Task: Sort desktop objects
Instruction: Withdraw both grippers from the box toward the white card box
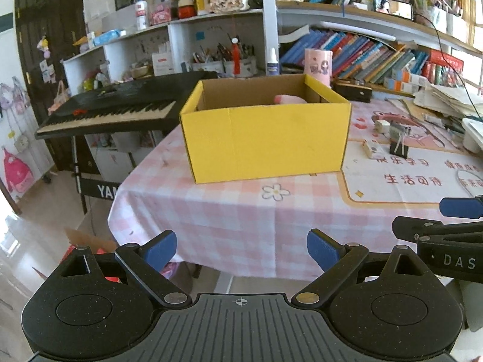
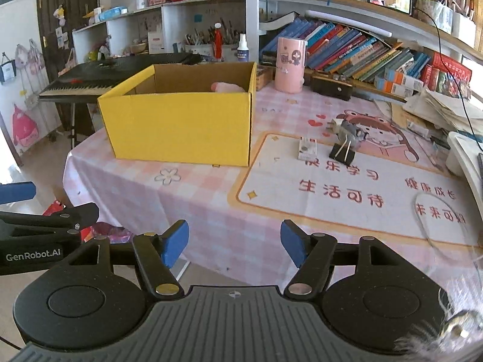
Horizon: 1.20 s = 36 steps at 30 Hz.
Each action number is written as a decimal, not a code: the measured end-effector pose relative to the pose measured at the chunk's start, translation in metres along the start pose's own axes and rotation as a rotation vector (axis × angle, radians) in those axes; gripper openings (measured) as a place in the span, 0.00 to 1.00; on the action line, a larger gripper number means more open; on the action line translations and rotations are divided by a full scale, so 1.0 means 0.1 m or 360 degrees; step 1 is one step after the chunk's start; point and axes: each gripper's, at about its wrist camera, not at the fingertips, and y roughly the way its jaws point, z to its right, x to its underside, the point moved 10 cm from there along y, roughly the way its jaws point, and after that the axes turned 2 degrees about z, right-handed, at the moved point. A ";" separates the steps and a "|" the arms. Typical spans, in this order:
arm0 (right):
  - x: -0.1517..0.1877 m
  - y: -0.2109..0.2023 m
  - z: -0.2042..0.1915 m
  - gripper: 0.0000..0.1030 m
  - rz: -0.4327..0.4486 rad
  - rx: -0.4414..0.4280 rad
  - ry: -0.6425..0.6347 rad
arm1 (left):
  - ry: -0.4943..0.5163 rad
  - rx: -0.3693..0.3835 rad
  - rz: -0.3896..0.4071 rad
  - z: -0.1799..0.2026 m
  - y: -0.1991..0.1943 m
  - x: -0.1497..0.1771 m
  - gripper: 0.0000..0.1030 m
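A yellow cardboard box [image 1: 265, 138] stands open on the pink checked tablecloth; it also shows in the right wrist view [image 2: 181, 123]. A pink object [image 1: 289, 99] lies inside it [image 2: 228, 87]. To the box's right lie a black binder clip [image 2: 342, 152], a small white box [image 2: 308, 149], a white plug [image 2: 333, 125] and a grey object [image 2: 351, 132]. My left gripper [image 1: 241, 249] is open and empty at the table's near edge. My right gripper [image 2: 234, 242] is open and empty beside it, well short of the small objects.
A pink cylinder [image 2: 291, 65] and a dark case [image 2: 332, 86] stand behind the box. Books and paper stacks [image 2: 437, 105] crowd the right edge. A white tray [image 2: 465, 157] sits far right. A black keyboard [image 1: 111, 111] stands left of the table.
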 end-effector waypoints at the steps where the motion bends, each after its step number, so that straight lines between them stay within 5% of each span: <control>1: 0.02 -0.02 0.00 0.64 -0.0003 0.0005 -0.0001 | 0.0001 0.0009 -0.0004 0.01 0.00 0.01 0.93; 36: 0.21 -0.29 0.93 0.68 -0.0034 0.0337 0.0212 | 0.0235 0.0347 -0.0001 1.04 0.16 -0.16 0.93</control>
